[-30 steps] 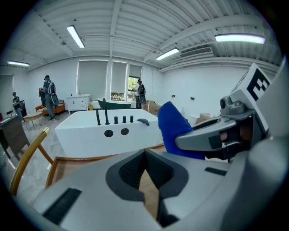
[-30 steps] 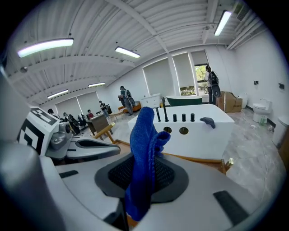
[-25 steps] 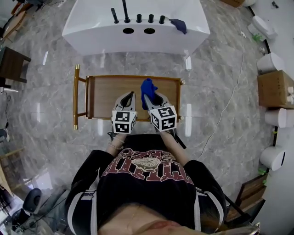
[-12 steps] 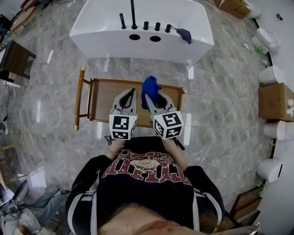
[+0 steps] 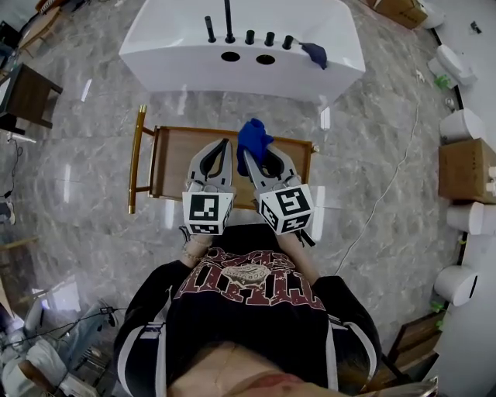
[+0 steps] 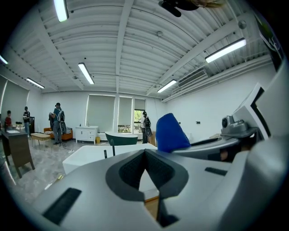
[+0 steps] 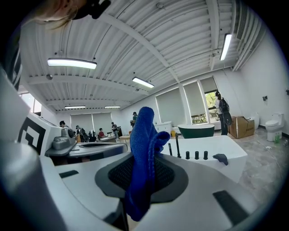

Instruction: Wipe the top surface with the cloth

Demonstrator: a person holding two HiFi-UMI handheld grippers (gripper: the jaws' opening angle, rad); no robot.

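A small wooden table point(image 5: 174, 159) with a gold frame stands right in front of me. My right gripper point(image 5: 249, 157) is held above its right half, shut on a blue cloth point(image 5: 253, 137) that sticks up past the fingertips. In the right gripper view the cloth point(image 7: 143, 149) stands upright, pinched between the jaws of the right gripper point(image 7: 137, 173). My left gripper point(image 5: 224, 146) hovers beside it over the table's middle, jaws together and holding nothing point(image 6: 145, 155). From the left gripper view, the blue cloth point(image 6: 170, 131) shows to the right.
A white bathtub point(image 5: 178, 48) with black fittings point(image 5: 229, 23) stands beyond the table, with a second dark blue cloth point(image 5: 314, 53) on its rim. Toilets point(image 5: 457, 105) and a cardboard box point(image 5: 465, 151) line the right wall. A cable point(image 5: 380, 194) crosses the floor. People stand far off.
Both grippers have risen toward my head and look larger. The right one still holds the cloth. The view has shifted slightly, so the table and the tub sit a little lower in it.
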